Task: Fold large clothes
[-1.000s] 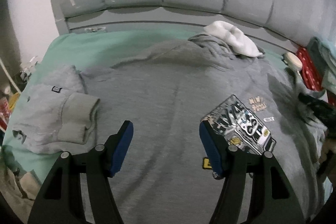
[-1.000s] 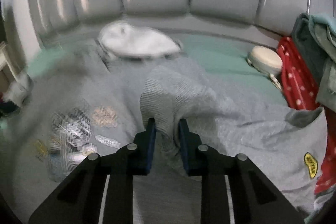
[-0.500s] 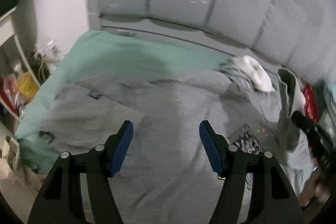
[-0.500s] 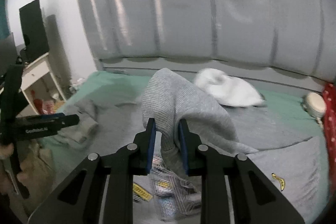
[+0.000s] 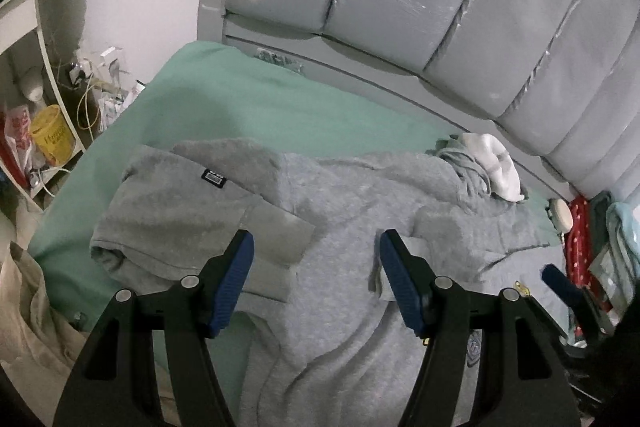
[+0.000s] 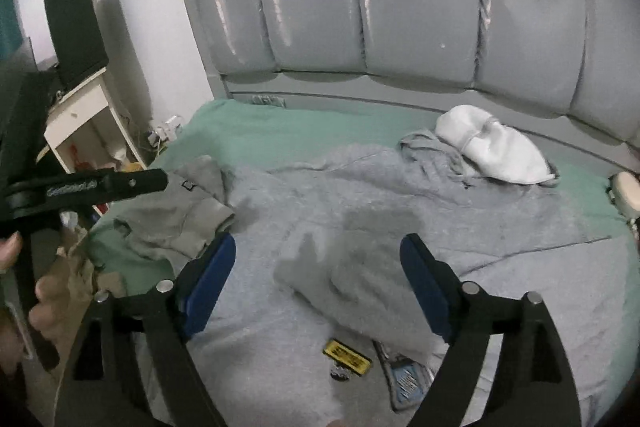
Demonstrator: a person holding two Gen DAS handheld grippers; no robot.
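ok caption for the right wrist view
Right gripper open above the sleeve folded across the grey hoodie on the bed.

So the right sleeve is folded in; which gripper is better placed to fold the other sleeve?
Left. The left gripper hangs open just above the left sleeve, which still lies off to the side; the right gripper is over the hoodie's middle.

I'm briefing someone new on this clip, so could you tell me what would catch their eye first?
A big grey hoodie sprawls across the green sheet, one sleeve folded onto its chest. Both grippers, left and right, hang open above it. A white bundle lies by the padded headboard.
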